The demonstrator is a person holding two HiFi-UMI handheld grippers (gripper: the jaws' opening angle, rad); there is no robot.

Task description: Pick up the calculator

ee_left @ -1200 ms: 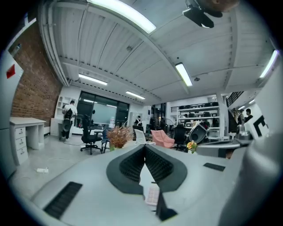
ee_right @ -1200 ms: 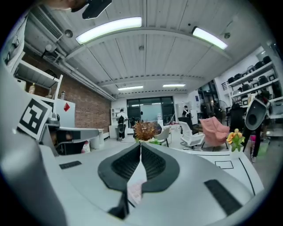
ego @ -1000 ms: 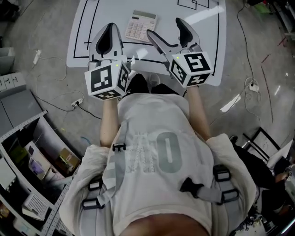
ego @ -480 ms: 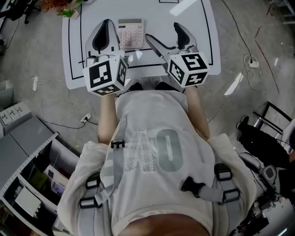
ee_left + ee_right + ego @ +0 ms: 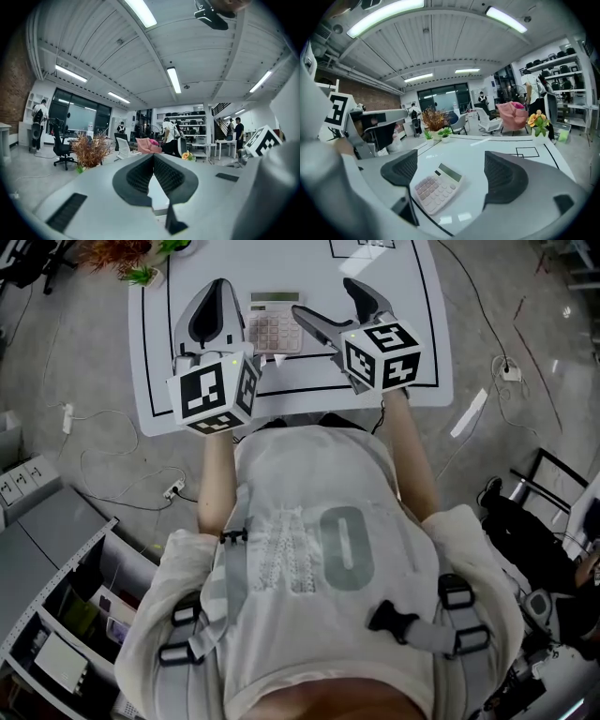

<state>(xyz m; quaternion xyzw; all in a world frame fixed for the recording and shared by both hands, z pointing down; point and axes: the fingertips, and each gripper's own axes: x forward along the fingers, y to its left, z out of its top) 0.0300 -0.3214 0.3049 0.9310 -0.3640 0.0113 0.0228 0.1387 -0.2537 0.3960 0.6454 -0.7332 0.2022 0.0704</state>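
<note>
Left tool: jaws pressed together at the tips, nothing between them (its own view looks out over the room, not down at the surface). It sits over the white surface with black outlined boxes, just left of the pale flat calculator with a grey display strip.

Right tool: jaws spread wide, holding nothing. In the right gripper view the calculator lies flat on the surface in the gap between the jaws, nearer the left jaw, clear of both pads.

In the head view the calculator is between the two tools, display end away from the person. Its right edge is just beside the right tool's left jaw; can't tell if they touch.
</note>
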